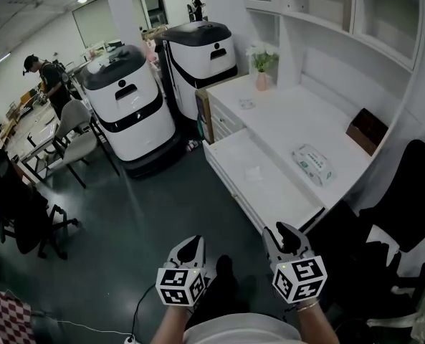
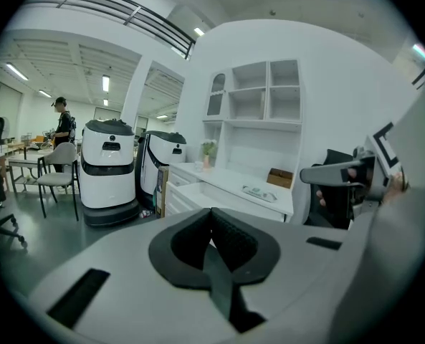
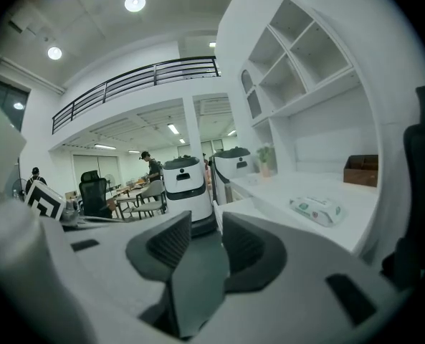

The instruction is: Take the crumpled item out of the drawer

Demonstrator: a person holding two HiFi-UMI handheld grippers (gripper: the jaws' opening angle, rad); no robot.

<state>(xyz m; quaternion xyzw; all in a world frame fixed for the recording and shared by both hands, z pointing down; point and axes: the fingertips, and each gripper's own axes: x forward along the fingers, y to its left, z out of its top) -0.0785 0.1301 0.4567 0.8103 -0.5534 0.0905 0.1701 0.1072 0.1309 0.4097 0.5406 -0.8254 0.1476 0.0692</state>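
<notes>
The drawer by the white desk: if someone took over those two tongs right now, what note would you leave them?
Left tongs: shut, empty. Right tongs: opening, nothing between them. Both hang short of the desk.
Drawer is pulled open; the crumpled item lies inside, untouched.
Done: nothing on the item yet.
To do: reach in, grip the item, lift it out.

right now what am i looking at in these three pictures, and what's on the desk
A person holds a two-fingered gripper in each hand; no robot arm. One picture comes from a camera on their head, looking down; the other two from cameras riding on each gripper. The left gripper is shut and empty; the right gripper has its fingers opening, nothing between them. On the desk: a wipes pack, a brown box, a plant. The open drawer holds a small crumpled item.
</notes>
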